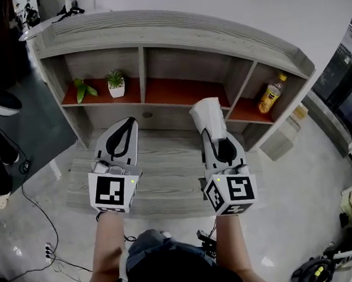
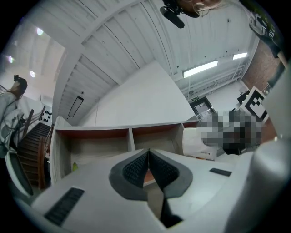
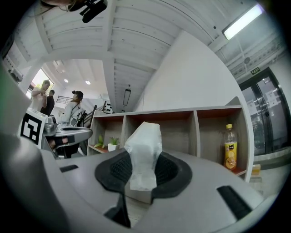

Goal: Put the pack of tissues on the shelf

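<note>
Right claw (image 3: 143, 172): pinching the pack of tissues (image 3: 143, 152) low down, so the white pack stands up out of the pads; it points at the shelf (image 1: 171, 29).
Left claw (image 2: 148, 164): pressed together with nothing in it, held in front of the shelf's left half.
Pack of tissues: in front of the shelf and not yet inside, roughly facing the middle compartment (image 1: 183, 90).
Step in hand: likely the carry toward the shelf.
Doing it well: hold the pinch firm and the claw level, aim at the shelf's middle compartment, and rest the pack on the red floor before easing the pads apart.
Edges: the shelf's top board above, an upright divider (image 1: 142, 72) on each side of the middle compartment, and the front lip of its floor.
Open room: the shelf's middle compartment looks bare. Its left one holds a potted plant (image 1: 116, 84), its right one a bottle (image 1: 272, 94).
</note>
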